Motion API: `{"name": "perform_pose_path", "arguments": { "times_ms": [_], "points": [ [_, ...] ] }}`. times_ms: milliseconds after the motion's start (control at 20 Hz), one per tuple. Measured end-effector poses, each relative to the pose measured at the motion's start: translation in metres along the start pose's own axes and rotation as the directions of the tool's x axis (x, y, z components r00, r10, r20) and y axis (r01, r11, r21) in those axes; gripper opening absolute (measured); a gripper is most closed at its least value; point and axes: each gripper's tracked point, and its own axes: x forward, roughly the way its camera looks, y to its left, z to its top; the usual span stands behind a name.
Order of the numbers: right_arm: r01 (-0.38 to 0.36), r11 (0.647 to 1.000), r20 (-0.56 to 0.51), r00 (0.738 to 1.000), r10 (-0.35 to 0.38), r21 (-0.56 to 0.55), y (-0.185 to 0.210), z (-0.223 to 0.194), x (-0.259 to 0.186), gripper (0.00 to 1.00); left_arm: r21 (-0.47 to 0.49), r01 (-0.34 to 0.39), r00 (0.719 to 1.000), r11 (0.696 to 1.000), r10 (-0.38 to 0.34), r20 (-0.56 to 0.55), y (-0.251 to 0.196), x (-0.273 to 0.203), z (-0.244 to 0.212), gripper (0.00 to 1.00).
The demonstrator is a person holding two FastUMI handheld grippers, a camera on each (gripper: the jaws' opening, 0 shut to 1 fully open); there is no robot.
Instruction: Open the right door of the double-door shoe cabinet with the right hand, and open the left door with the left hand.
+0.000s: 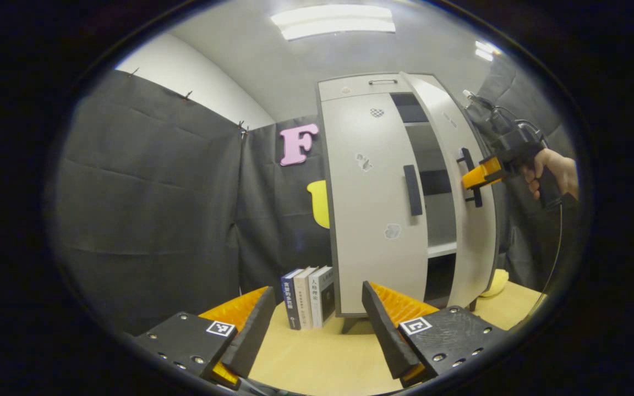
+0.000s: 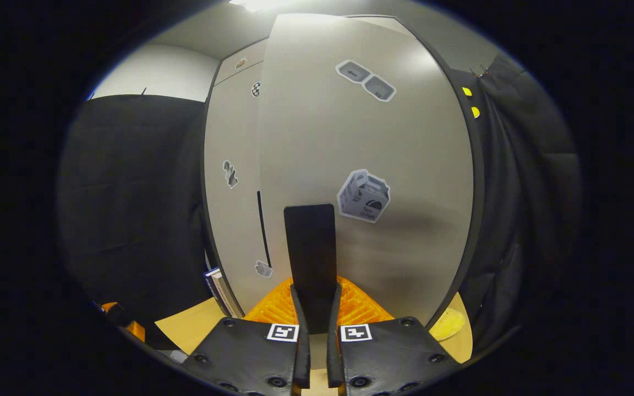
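Two fingers of the right gripper are pressing together on the dark vertical handle of the right door, one on each side of the bar, as the right gripper view is showing from close up. That door is filling the middle of this view, its pale face carrying a box-shaped sticker just above and right of the handle and a pair of small stickers near the top. In the left gripper view the same gripper is showing farther off, a hand holding its grip, its fingers sitting at the right door handle. There the right door is standing swung out at an angle from the shoe cabinet, baring a dark gap with a pale shelf inside.

The left gripper is hanging low in front of the cabinet with its fingers spread wide apart and nothing between them, well short of the furniture. The left door is lying flat and closed against the cabinet front, its dark handle near the inner edge and untouched. The cabinet is standing on a light wooden table. Three books are standing upright just beside its lower left corner. A yellow soft object is lying on the table behind the open door's lower edge.
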Motion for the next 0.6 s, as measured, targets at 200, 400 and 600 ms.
{"name": "perform_pose_path", "arguments": {
  "times_ms": [200,400,600],
  "points": [
    [-0.046,0.999,0.0,0.999,0.046,-0.007,-0.003,-0.001,-0.003,0.13,0.003,0.039,0.999,0.999,-0.039,-0.016,-0.029,0.001,-0.005,0.94],
    [-0.091,0.996,0.004,0.996,0.091,-0.013,-0.006,-0.001,-0.01,0.13,0.007,0.058,0.998,0.998,-0.057,-0.025,-0.051,0.004,-0.008,0.94],
    [-0.124,0.992,0.01,0.992,0.125,-0.022,-0.011,-0.001,-0.018,0.13,0.009,0.074,0.997,0.997,-0.074,-0.037,-0.072,0.012,-0.011,0.93]
  ]
}}
